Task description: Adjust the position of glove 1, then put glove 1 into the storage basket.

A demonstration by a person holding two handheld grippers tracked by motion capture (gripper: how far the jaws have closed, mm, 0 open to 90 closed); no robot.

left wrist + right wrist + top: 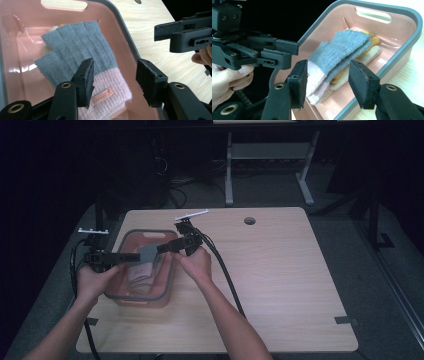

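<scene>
A pink basket (150, 297) with a grey rim stands on the left part of the table. Inside lies a small stack of knitted gloves, and the top one is a grey glove (80, 47) with a pale pink cuff and a small label. Yellow and cream gloves (372, 50) lie under it. My left gripper (113, 75) hangs open just above the grey glove's cuff, with nothing between its fingers. From the other side, my right gripper (327, 77) hovers open over the basket (402, 10), aimed at the grey glove (342, 47). In the high view the left gripper (135, 256) and right gripper (161, 248) face each other over the basket.
The light wood tabletop (280, 270) stretches to the right of the basket, with a round cable hole (249, 220) near its far edge. A thick black cable (225, 270) trails from the right gripper toward the front edge. A white desk frame (229, 175) stands on the floor behind.
</scene>
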